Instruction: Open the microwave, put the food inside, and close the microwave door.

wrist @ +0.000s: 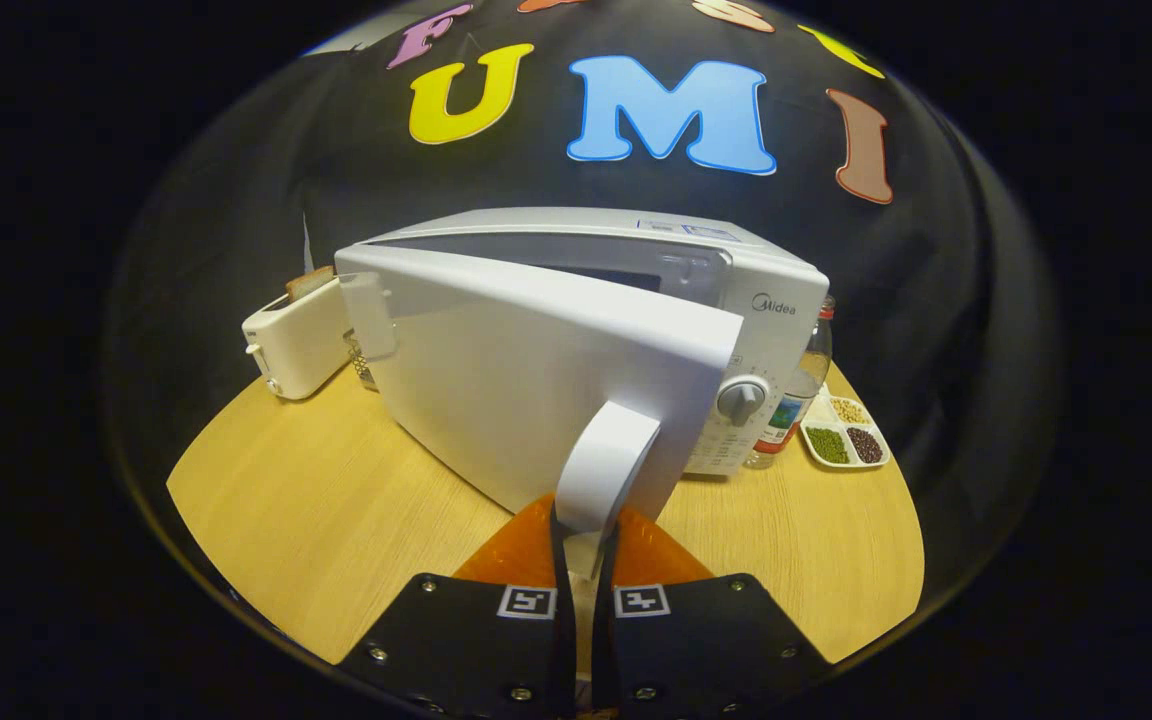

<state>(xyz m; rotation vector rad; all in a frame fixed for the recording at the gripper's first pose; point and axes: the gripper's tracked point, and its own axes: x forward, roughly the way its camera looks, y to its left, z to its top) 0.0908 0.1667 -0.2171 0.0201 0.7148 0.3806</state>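
Observation:
A white microwave point(774, 300) stands on the round wooden table point(316, 510). Its door point(526, 380) is swung partway out toward me, leaving a gap along its top edge to the dark cavity point(604, 276). The curved white door handle point(608, 465) runs down between my fingers point(521, 550). My gripper point(584, 545) is shut on the handle's lower end, both fingers pressed against it. A slice of bread point(308, 283) sticks out of a white toaster point(298, 340) to the left of the microwave.
A clear bottle point(802, 390) stands just right of the microwave by its control knob point(742, 398). Beyond it lies a small white divided dish point(846, 432) with beans. A small jar point(364, 365) sits between toaster and microwave. Bare tabletop lies left and right of my fingers.

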